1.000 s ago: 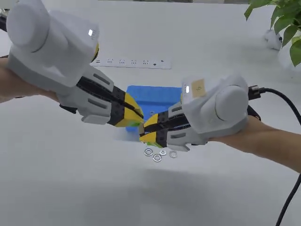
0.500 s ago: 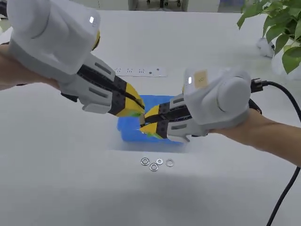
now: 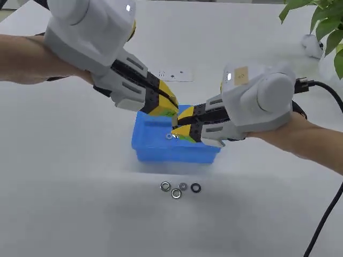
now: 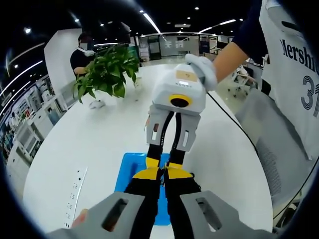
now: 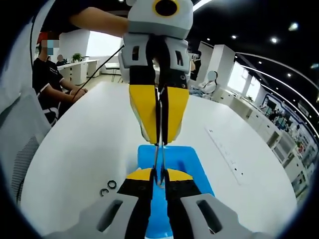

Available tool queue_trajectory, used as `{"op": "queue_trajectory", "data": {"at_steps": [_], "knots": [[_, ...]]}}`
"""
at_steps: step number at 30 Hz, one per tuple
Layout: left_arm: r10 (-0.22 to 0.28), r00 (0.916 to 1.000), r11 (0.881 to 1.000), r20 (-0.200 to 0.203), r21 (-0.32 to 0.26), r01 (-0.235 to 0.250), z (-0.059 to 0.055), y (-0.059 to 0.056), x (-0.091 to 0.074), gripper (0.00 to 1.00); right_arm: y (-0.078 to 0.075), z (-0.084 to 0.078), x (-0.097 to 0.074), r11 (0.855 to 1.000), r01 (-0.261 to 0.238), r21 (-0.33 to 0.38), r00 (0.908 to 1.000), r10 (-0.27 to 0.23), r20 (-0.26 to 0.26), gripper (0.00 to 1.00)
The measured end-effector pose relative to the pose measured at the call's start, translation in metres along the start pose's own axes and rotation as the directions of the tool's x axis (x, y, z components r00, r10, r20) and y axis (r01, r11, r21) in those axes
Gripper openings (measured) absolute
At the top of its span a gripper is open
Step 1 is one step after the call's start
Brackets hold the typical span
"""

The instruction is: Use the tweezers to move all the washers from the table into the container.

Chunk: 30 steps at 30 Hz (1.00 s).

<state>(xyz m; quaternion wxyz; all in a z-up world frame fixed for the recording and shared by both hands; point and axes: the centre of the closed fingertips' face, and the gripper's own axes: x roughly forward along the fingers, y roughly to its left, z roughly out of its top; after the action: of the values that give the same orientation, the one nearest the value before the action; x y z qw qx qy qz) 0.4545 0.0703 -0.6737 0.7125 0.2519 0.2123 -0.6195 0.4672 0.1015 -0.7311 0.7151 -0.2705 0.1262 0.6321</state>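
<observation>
Blue container (image 3: 155, 152): washer (image 3: 170, 137) at tweezers (image 5: 158, 154) tip over it; four washers (image 3: 176, 194) outside.

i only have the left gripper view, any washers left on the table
observer: Yes. The head view shows four washers on the table, on the person's side of the blue container.
operator: are the tweezers gripped
observer: In the right gripper view the tweezers run from the left gripper down between the jaws of the right gripper, and both look closed on them.
operator: carrying anything
observer: The head view shows a small ring at the gripper tips, over the container. I cannot tell whether it is held or already dropped.
</observation>
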Motion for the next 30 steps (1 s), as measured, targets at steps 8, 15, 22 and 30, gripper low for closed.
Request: {"op": "queue_trajectory", "data": {"at_steps": [8, 15, 22, 30], "knots": [[-0.028, 0.9993, 0.999, -0.025, -0.022, 0.027, -0.019, 0.009, 0.018, 0.07, -0.007, -0.024, 0.016, 1.0, -0.012, 0.027, 0.9996, 0.013, -0.026, 0.1], [-0.034, 0.9987, 0.999, -0.038, -0.037, 0.033, -0.026, 0.012, 0.031, 0.07, -0.009, -0.04, 0.022, 0.998, -0.016, 0.058, 0.999, 0.018, -0.041, 0.1], [-0.045, 0.9984, 0.997, -0.034, -0.058, 0.043, -0.028, 0.015, 0.037, 0.07, -0.009, -0.044, 0.024, 0.996, -0.022, 0.082, 0.999, 0.025, -0.036, 0.1], [-0.045, 0.9982, 0.997, -0.038, -0.056, 0.043, -0.026, 0.015, 0.037, 0.07, -0.01, -0.043, 0.024, 0.997, -0.018, 0.078, 0.9989, 0.021, -0.043, 0.11]]}}
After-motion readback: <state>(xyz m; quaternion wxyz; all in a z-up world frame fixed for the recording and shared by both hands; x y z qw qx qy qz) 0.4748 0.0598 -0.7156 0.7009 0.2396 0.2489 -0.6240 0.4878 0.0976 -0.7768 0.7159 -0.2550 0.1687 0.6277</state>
